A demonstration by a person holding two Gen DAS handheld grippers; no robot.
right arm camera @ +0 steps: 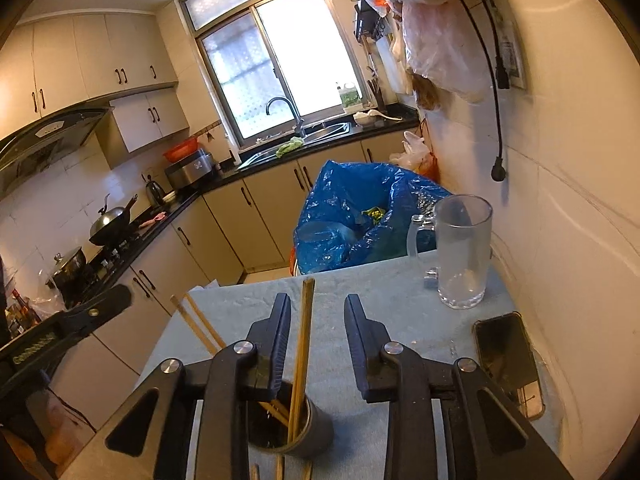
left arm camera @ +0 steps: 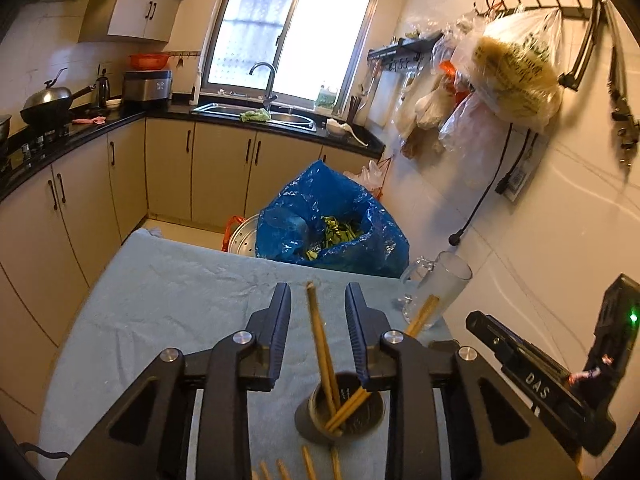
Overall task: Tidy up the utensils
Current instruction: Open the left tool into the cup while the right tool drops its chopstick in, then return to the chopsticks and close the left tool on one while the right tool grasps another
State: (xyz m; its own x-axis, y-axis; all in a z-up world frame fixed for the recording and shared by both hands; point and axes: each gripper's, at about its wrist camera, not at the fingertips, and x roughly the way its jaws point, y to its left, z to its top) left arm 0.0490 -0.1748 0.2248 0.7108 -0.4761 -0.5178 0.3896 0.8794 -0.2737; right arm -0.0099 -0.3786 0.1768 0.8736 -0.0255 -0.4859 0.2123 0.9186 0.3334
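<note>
Wooden chopsticks (left arm camera: 326, 364) now stand in the dark cup (left arm camera: 340, 412) at lower centre on my table (left arm camera: 168, 292). Both my left hand-held gripper (left arm camera: 318, 304) and right hand-held gripper (right arm camera: 318, 312) gape apart, clamping nothing. More sticks (left arm camera: 308, 466) lie at the bottom edge, so I judge it partly done.

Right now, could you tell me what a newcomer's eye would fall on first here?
Chopsticks stand in a dark cup on the cloth-covered table, between open gripper fingers. A blue bag of green scraps bulges just past the table's far edge. A glass mug stands empty at the far right corner.
</note>
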